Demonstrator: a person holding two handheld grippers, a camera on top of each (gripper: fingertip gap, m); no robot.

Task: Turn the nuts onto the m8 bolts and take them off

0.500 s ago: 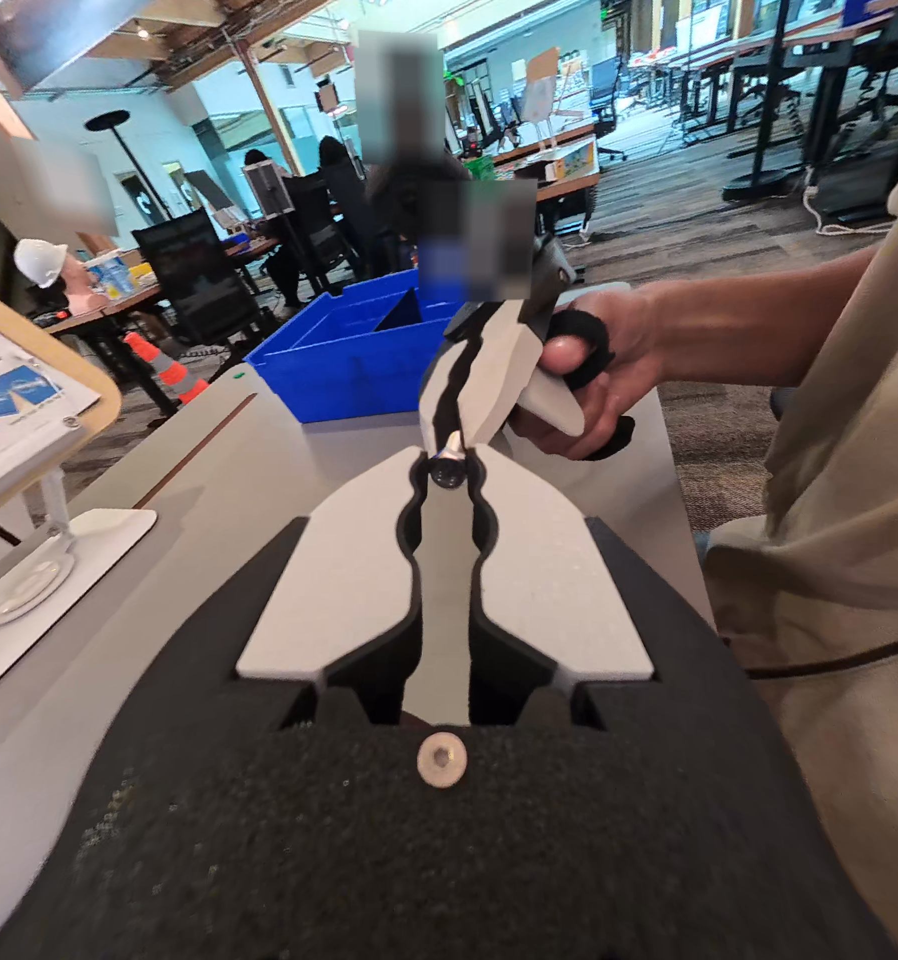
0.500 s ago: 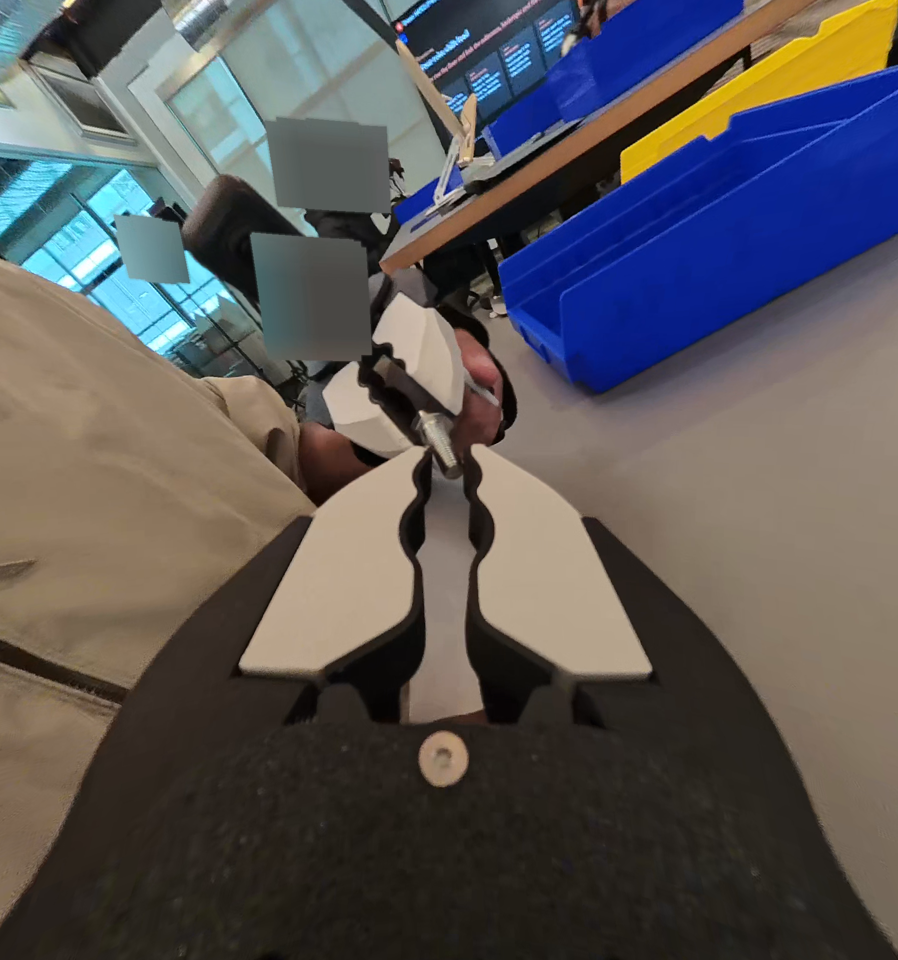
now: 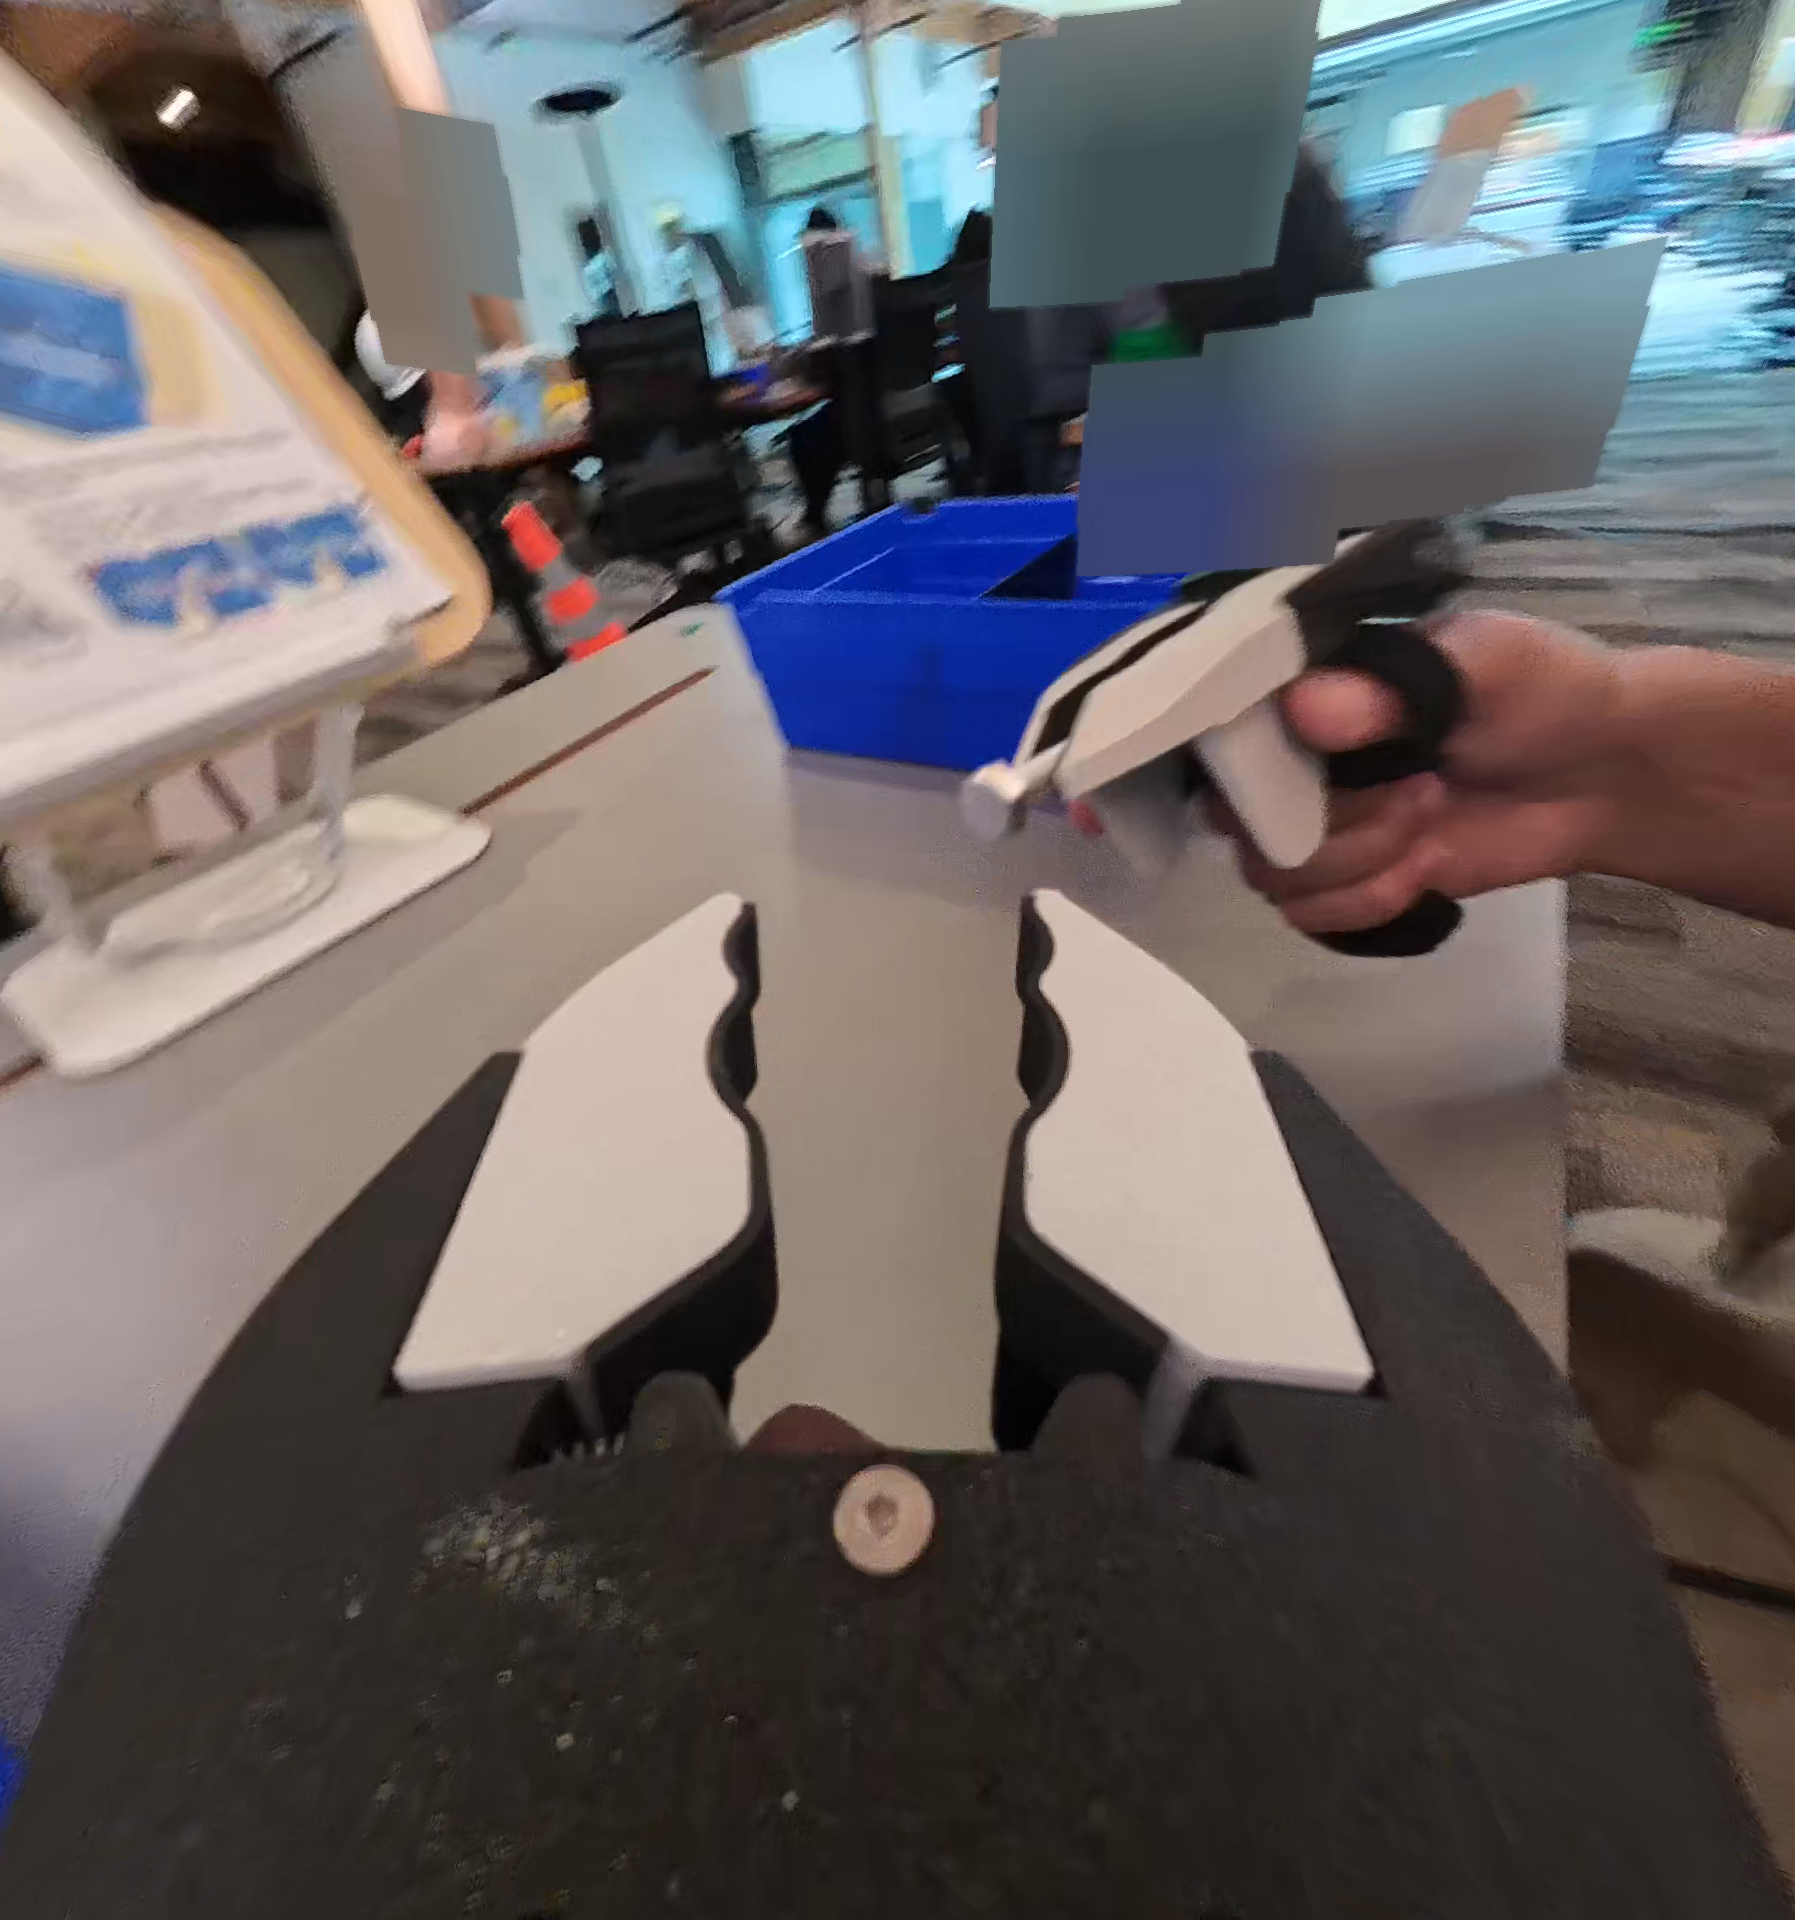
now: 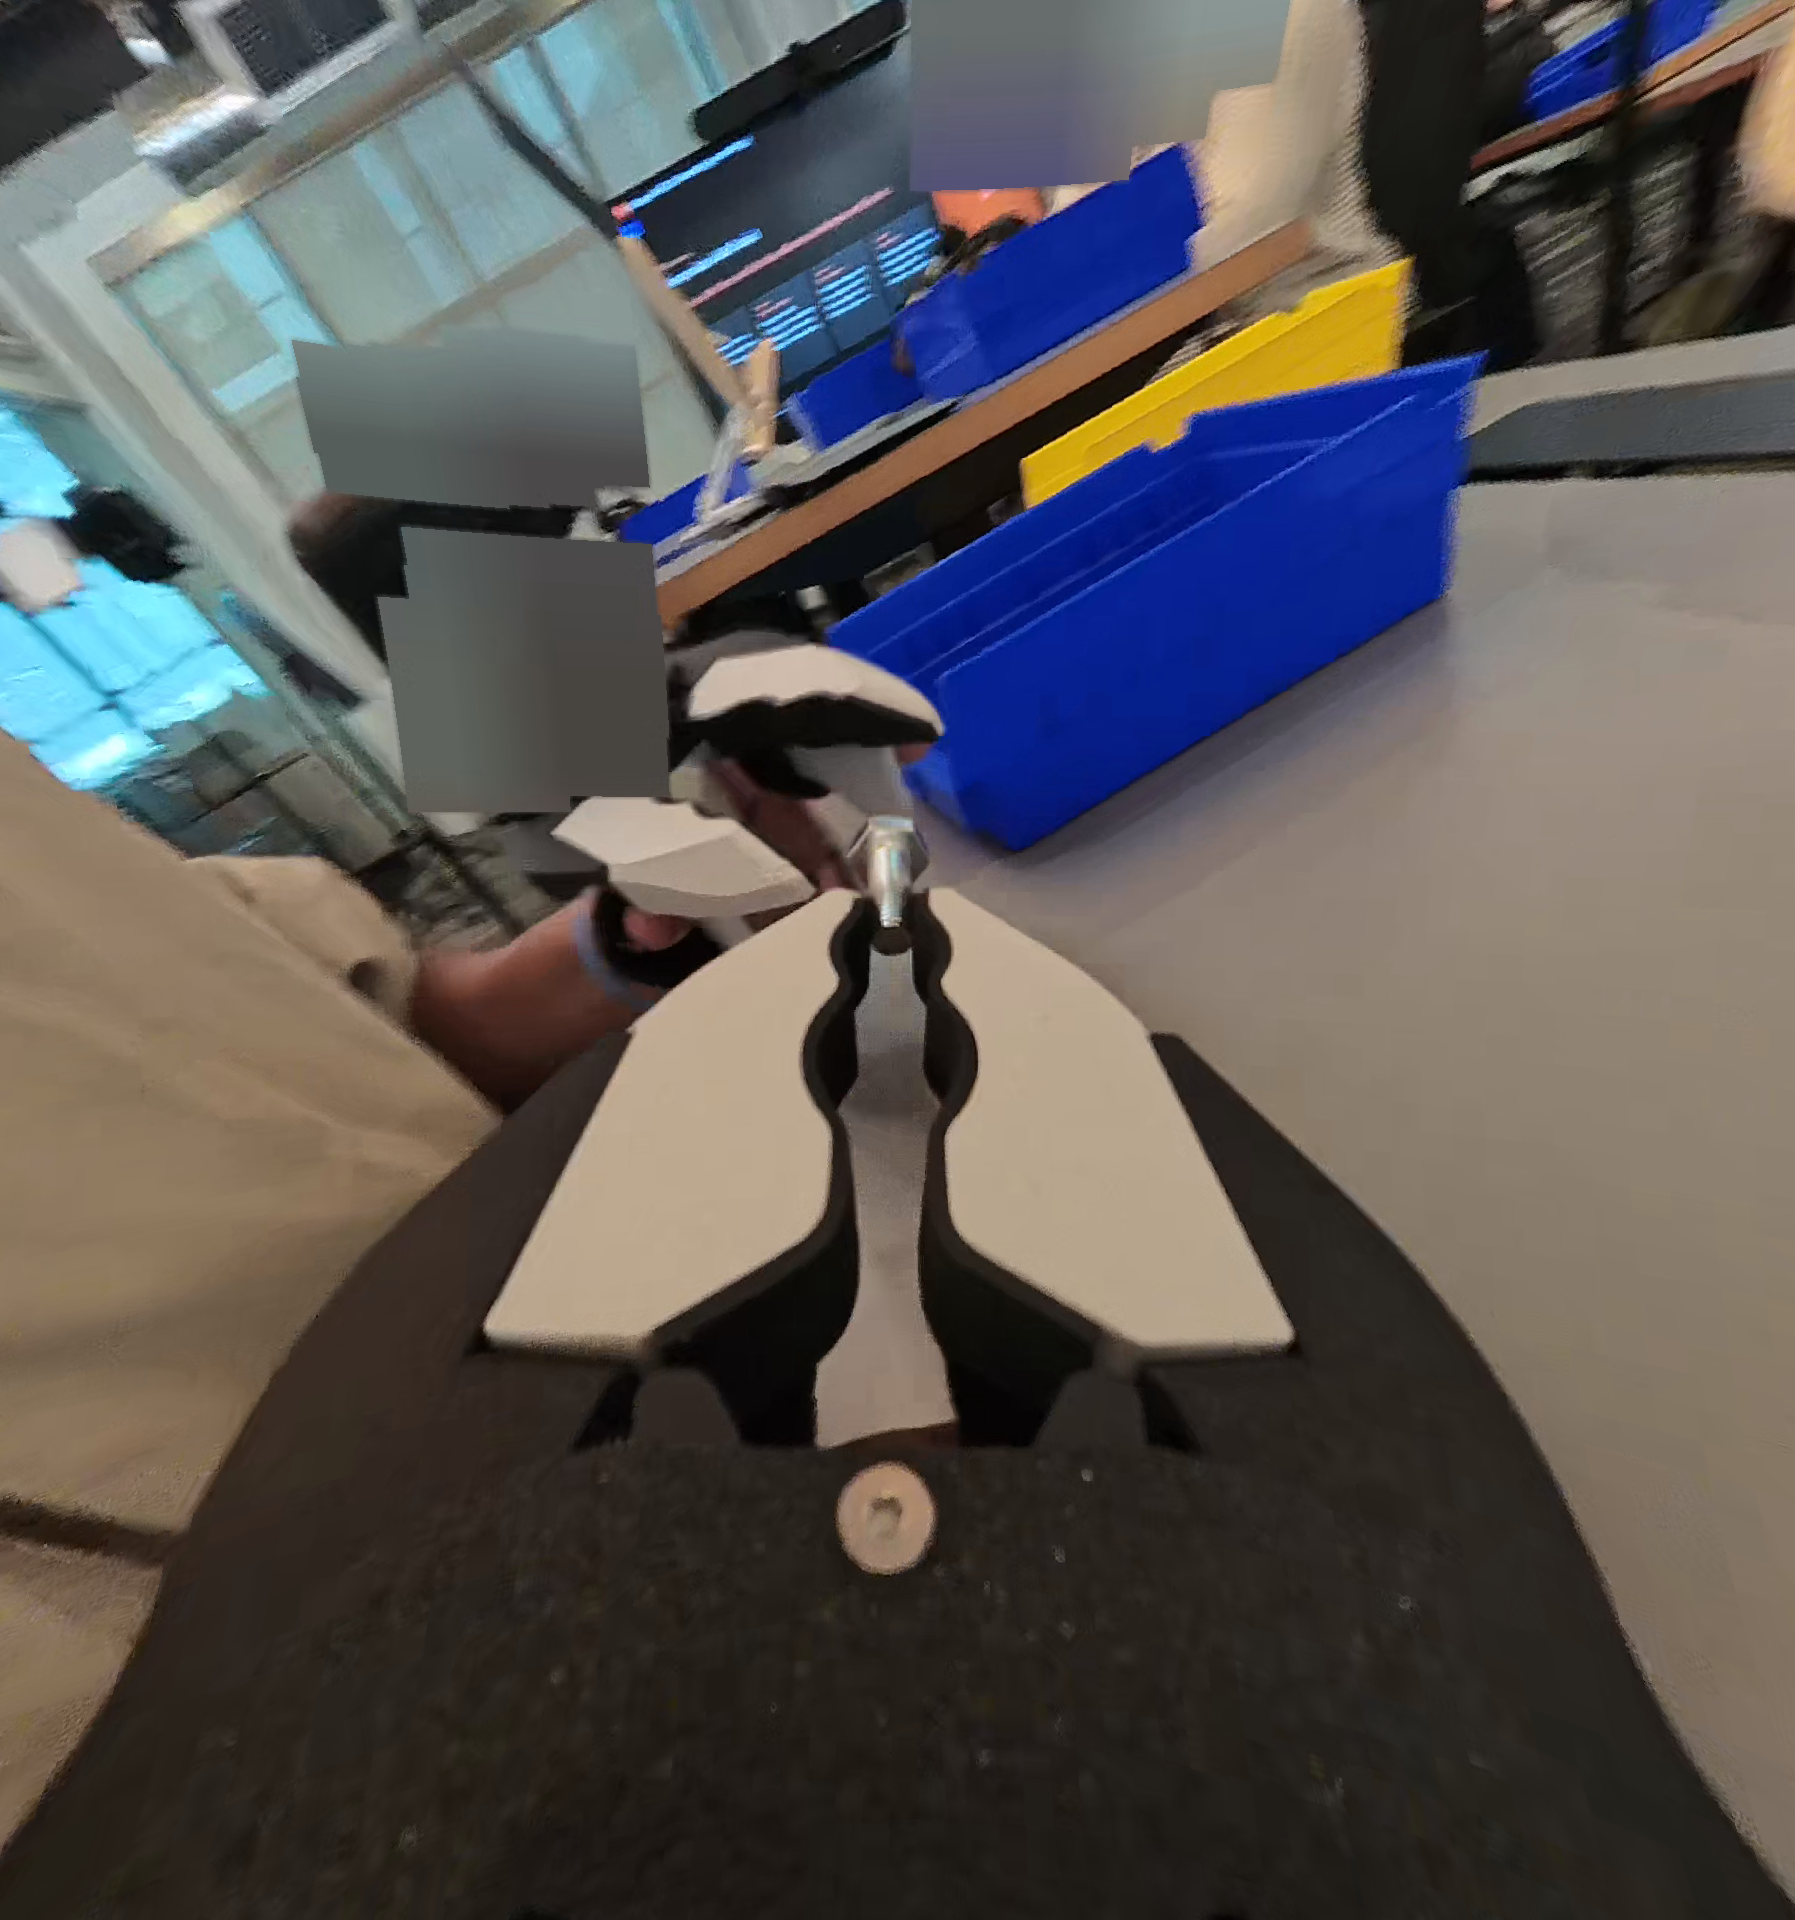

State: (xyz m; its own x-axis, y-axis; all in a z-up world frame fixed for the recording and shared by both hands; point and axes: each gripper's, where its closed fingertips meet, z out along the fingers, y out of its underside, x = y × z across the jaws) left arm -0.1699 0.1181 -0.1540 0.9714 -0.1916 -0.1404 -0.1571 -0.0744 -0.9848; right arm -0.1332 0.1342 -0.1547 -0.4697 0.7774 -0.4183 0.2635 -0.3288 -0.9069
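While the blue bin (image 3: 872,675) stands at the far edge of the grey table (image 3: 249,1195), only its inner dividers show in the left wrist view, and what lies in its compartments cannot be made out. From the right wrist view the same bin lies just beyond the fingertips with its long slots showing bare blue. A yellow bin (image 4: 1246,384) stands behind it, its inside hidden. More blue bins (image 4: 1049,281) sit on a farther bench, too blurred to tell what they hold. The right gripper (image 4: 888,925) is clamped on the shank of the bolt (image 4: 888,868), whose head sticks out past the fingertips, above the table and near the bin. Whether a nut sits on it cannot be told. The left gripper (image 3: 882,935) has its fingers spread wide with nothing but table between them. A card on a white stand (image 3: 197,914) is at its left. Half a second ago the left gripper's fingers were drawn almost together around the bolt's end, tip to tip with the right gripper. Now they have parted and backed away, and the right gripper with the bolt sits off to the right in the left view, apart from them. The right gripper's hold on the bolt is unchanged.
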